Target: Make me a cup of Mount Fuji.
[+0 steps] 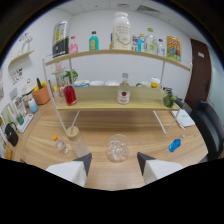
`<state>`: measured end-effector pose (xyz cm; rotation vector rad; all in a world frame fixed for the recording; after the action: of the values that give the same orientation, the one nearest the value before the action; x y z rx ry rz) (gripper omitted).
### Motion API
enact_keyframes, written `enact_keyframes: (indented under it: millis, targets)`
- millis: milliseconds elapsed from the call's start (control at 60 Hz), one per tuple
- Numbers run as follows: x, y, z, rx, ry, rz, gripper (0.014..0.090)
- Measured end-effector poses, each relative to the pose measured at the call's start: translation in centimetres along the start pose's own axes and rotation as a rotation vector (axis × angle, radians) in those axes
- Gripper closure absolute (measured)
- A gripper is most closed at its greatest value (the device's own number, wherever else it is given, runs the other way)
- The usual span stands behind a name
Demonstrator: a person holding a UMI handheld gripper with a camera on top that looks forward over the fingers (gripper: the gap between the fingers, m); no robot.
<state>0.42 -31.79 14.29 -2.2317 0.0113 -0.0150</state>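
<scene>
The wooden counter (150, 132) carries a two-tier shelf (120, 104) on white legs, and that shelf holds most of what this drink could need. Along its top board stand tall bottles and cartons, among them a big white bottle (121, 31) and a blue-topped one (93, 41). On the lower board sit a red bottle (70, 94), a clear bottle with a red label (123, 91) and a small green plant (169, 99). An orange pot (41, 93) stands at the shelf's left end.

Nearer, on the open counter, a small blue bottle (174, 145) lies on its side off to the right, and a small clear bottle with an orange cap (60, 144) rests to the left beside a round wooden coaster (73, 131).

The clear glass (117, 148) stands upright just ahead of the tool (114, 161), roughly in line with the gap between its tips. It seems to hold pale lumps, perhaps ice, though I cannot be sure. No coloured liquid shows in it.

The tool's two fingers are spread wide with nothing between them.

To my eye the job has barely begun: the glass is out, maybe iced, and the bottles all look untouched on the shelf. Fetching, pouring and finishing all remain.
</scene>
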Motion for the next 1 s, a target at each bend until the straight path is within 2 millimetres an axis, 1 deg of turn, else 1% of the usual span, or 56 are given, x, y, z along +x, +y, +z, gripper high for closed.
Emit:
enact_keyframes:
  millis: [50, 117, 217, 233, 317, 383, 433, 467, 533, 600, 667, 733, 817, 850, 900, 933, 967, 1000]
  targets:
    - [0.7, -1.7, -1.3, 0.002, 0.009, 0.002, 0.0198]
    - [1.2, -5.0, -3.2, 0.016, 0.016, 0.006, 0.0195]
    - [0.9, -11.3, -6.0, 0.073, -0.013, 0.032, 0.0194]
    - [0.7, -12.6, -6.4, 0.075, -0.014, 0.034, 0.0194]
    - [0.7, -18.2, -8.0, 0.155, -0.03, 0.049, 0.0193]
    - [0.9, -22.8, -8.7, 0.235, -0.035, 0.051, 0.0193]
    - [1.2, -26.0, -8.6, 0.311, -0.026, 0.045, 0.019]
    - [1.6, -27.8, -8.3, 0.352, -0.02, 0.033, 0.0191]
    - [1.5, -30.7, -7.2, 0.425, -0.013, 0.016, 0.0193]
    - [1.7, -32.3, -5.3, 0.465, -0.014, 0.007, 0.0203]
    - [2.0, -33.3, -3.4, 0.49, -0.006, -0.009, 0.023]
    - [2.5, -33.8, -1.5, 0.502, 0.007, -0.017, 0.0275]
    - [2.6, -33.8, 0.9, 0.49, 0.007, -0.014, 0.0316]
    - [2.4, -33.7, 1.6, 0.479, -0.004, -0.012, 0.0352]
    - [2.1, -33.4, 2.6, 0.456, -0.019, -0.003, 0.0425]
    - [2.0, -33.4, 3.0, 0.452, -0.025, 0.006, 0.0491]
    - [2.4, -33.6, 3.1, 0.46, -0.008, 0.016, 0.0538]
    - [2.4, -33.7, 3.2, 0.466, -0.003, 0.025, 0.0539]
